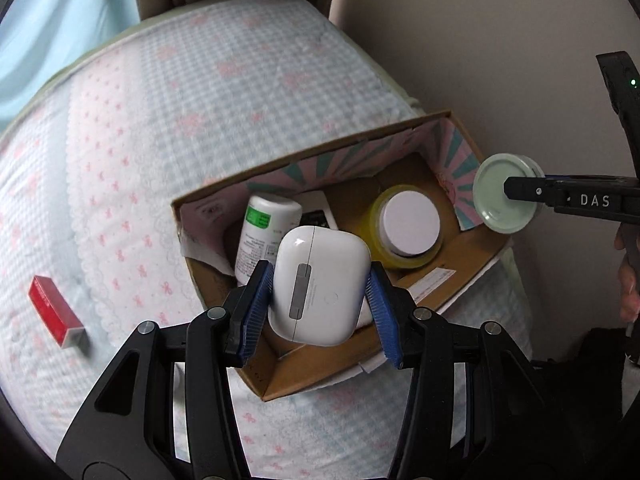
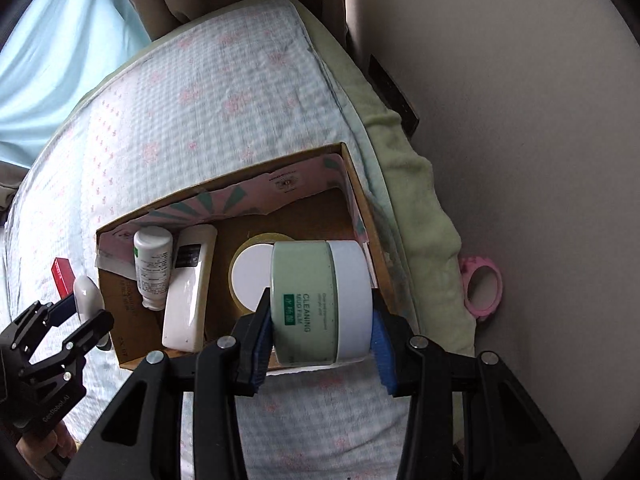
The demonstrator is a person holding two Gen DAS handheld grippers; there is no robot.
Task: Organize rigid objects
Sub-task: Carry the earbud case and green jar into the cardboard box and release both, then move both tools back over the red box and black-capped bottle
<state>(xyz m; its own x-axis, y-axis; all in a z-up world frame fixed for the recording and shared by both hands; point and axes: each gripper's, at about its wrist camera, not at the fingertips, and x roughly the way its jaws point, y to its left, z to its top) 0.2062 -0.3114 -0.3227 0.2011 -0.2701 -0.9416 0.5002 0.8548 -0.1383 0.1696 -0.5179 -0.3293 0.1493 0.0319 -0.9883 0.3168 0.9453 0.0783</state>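
Left wrist view showed the left gripper (image 1: pixel 320 296) pinching an earbud case (image 1: pixel 318 286) over the box (image 1: pixel 280 384); the right gripper (image 2: pixel 318 328) clamped a jar (image 2: pixel 320 300) (labelled "CLEANING") there too.

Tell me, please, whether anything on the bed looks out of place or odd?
Yes: a small red rectangular box lies alone on the quilted bedspread, apart from the open cardboard box holding the other items. That box's torn pink lining looks ragged. A pink ring-shaped object sits wedged beside the wall.

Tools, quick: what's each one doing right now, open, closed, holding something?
Left tool: closed on the white earbud case.
Right tool: closed on the green jar.
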